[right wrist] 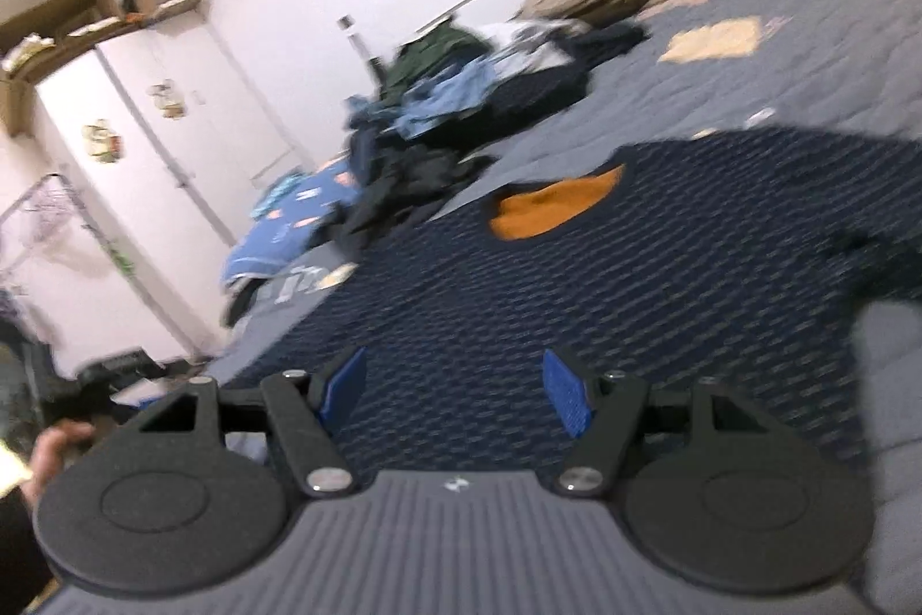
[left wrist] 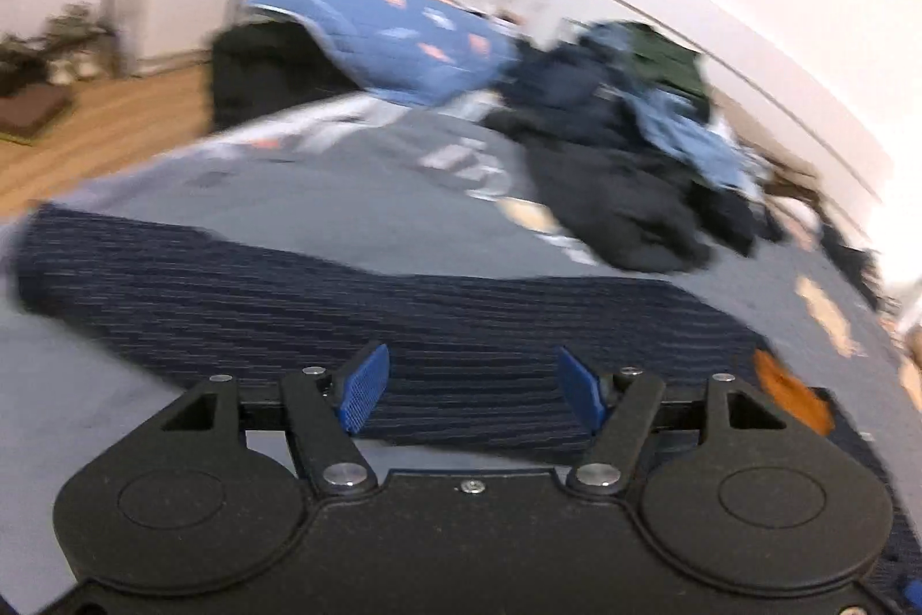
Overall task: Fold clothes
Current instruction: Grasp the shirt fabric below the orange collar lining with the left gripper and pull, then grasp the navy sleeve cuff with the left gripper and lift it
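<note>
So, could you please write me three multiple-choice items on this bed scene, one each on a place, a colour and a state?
1. Where does the dark navy patterned knit sweater lie?
A. Spread on the grey quilted bedspread
B. On the wooden floor
C. On a hanger

2. What colour shows inside its neck opening?
A. White
B. Orange
C. Green

3. How does the right hand-held gripper stand?
A. Shut on the sweater
C. Shut on nothing
B. Open, holding nothing

Answers: 1 A, the sweater lies flat across the bedspread; 2 B, an orange lining fills the collar; 3 B, its blue pads stand apart with nothing between them.
</note>
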Tool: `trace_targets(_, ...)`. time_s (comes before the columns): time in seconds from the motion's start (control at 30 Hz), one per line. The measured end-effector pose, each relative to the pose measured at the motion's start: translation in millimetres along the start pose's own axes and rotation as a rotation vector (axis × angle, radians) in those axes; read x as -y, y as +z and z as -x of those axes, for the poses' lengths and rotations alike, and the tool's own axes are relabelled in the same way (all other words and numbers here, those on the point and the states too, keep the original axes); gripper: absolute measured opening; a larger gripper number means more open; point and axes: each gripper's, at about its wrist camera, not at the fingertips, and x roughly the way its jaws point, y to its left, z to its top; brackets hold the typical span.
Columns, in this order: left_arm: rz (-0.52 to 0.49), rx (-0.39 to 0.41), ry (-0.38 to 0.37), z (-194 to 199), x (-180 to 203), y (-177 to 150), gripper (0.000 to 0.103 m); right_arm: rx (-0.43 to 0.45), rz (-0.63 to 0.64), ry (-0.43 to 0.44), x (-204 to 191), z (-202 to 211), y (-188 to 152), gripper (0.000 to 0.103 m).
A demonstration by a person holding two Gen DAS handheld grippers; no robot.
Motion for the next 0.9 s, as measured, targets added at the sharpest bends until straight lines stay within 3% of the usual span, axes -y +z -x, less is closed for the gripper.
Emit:
trace_targets(0.17, 0.042, 0.000, 0.088, 22.6, -53.2, 0.6, 0.064, -0.086, 0.019, 0.158, -38.0, -14.5, -11.5, 0.067)
trace_targets(0.3, 0.056, 0.014, 0.164, 39.6, -84.0, -6.9, 0.064, -0.138, 0.055, 0.222, -71.1, -24.2, -20.8, 0.067)
trace_targets(0.5, 0.176, 0.023, 0.199, 63.1, -129.9, -18.1, 0.064, -0.169, 0.025, 0.288, -116.1, -35.4, -37.0, 0.067)
trace_targets(0.77, 0.268, 0.056, 0.203, 66.2, -163.5, -7.4, 0.064, -0.228, 0.091, 0.366, -160.3, -34.1, -64.1, 0.068)
trace_targets(0.9, 0.251, 0.075, 0.247, 55.4, -169.7, 2.9, 0.064, -0.245, 0.102, 0.373, -166.2, -34.1, -71.2, 0.068)
